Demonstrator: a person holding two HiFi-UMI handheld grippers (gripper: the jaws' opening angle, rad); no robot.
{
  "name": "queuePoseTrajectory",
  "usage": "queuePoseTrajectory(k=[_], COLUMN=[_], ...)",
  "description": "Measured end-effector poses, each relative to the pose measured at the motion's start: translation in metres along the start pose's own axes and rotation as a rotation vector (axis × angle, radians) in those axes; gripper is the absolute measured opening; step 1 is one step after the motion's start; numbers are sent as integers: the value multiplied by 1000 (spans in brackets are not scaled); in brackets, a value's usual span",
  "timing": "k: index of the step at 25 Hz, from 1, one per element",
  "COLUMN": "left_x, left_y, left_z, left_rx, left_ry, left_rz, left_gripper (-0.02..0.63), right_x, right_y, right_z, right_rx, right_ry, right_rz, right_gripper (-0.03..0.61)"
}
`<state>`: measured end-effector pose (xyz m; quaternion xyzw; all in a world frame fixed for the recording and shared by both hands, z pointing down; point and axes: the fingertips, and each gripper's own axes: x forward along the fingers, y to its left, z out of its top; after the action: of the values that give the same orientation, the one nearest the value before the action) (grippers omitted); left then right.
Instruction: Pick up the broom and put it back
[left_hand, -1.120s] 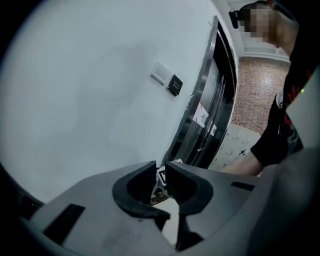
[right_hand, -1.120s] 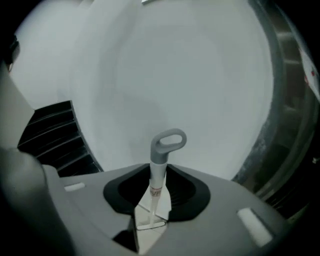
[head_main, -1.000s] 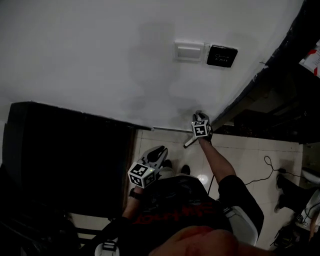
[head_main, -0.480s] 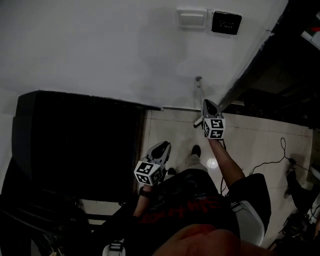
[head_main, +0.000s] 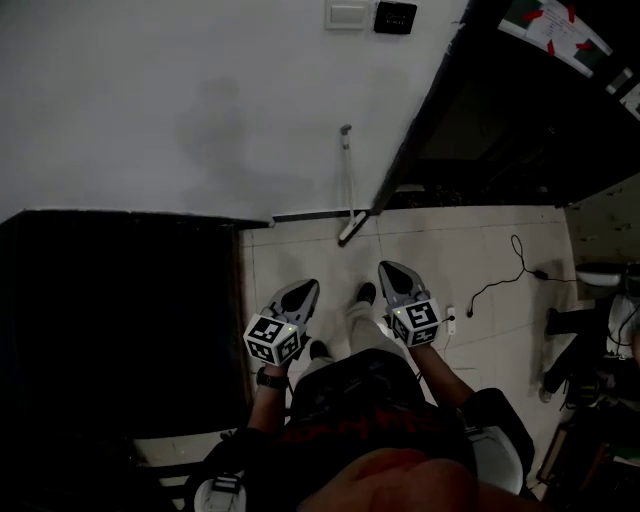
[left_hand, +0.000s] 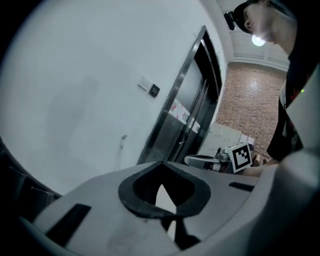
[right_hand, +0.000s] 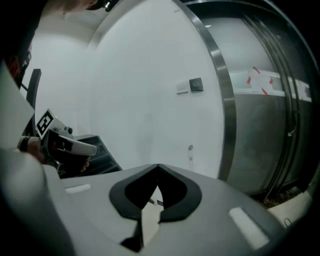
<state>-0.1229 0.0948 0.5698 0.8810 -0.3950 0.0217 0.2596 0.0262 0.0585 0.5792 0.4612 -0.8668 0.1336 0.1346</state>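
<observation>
White wall (head_main: 150, 110) at 12 o'clock: the broom (head_main: 348, 185) leans on it, long axis 12 to 6, head on the floor (head_main: 480, 260). My left tool (head_main: 303, 292) and right tool (head_main: 388, 272) are pressed together, empty, and the right seems nearer.

Dim, underexposed — fisheye-warped edges.

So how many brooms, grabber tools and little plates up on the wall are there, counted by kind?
Brooms: 1, the broom.
Grippers: 2, the left gripper and the right gripper.
Wall plates: 2, the white wall plate and the black wall plate.
Total: 5.
</observation>
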Motion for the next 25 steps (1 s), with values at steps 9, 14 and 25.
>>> queuePoseTrajectory(k=[9, 14, 25], left_x=[-16, -6, 9], left_y=[-59, -87, -135], left_z=[7, 27, -6], left_rx=[8, 41, 25], left_ry=[-37, -120, 14], left_rz=[-102, -96, -221], left_gripper=[3, 3, 3], right_x=[-68, -70, -71], right_y=[34, 20, 16], right_z=[7, 23, 45], right_rx=[28, 47, 191], right_ry=[-43, -83, -107], right_rz=[-7, 29, 127], right_gripper=[0, 0, 0])
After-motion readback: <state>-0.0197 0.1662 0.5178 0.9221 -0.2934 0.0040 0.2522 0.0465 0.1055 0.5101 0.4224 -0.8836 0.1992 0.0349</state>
